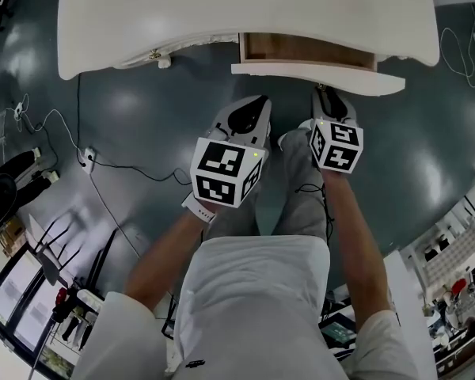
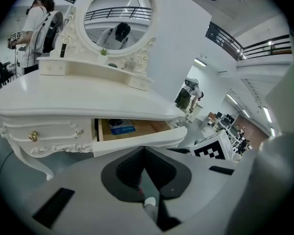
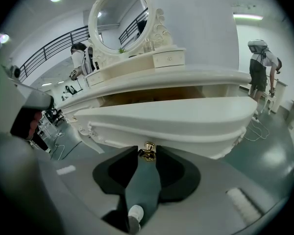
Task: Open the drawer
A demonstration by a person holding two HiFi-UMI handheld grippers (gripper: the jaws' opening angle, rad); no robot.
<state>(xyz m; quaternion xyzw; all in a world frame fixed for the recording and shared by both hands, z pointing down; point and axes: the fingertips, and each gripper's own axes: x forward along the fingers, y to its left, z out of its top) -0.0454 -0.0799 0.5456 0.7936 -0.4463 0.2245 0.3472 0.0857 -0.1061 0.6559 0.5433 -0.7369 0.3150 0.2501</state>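
Observation:
A white dressing table (image 1: 222, 6) has its right drawer (image 1: 317, 77) pulled partly out, so the wooden inside (image 1: 301, 50) shows. In the right gripper view the drawer front (image 3: 186, 116) fills the middle, with its brass knob (image 3: 147, 151) underneath. My right gripper (image 3: 147, 154) is shut on that knob, one jaw on each side of it. In the head view the right gripper (image 1: 325, 95) reaches up to the drawer's front edge. My left gripper (image 1: 257, 103) hangs beside it, apart from the drawer and shut on nothing. The left gripper (image 2: 144, 150) faces the open drawer (image 2: 137, 141), where a blue item (image 2: 121, 128) lies.
The table's left drawer (image 2: 49, 133) is closed and has a brass knob (image 2: 33, 136). An oval mirror (image 2: 118, 21) stands on top. Cables (image 1: 103, 165) run over the grey floor at left. My legs (image 1: 293, 204) stand under the grippers. People stand in the background.

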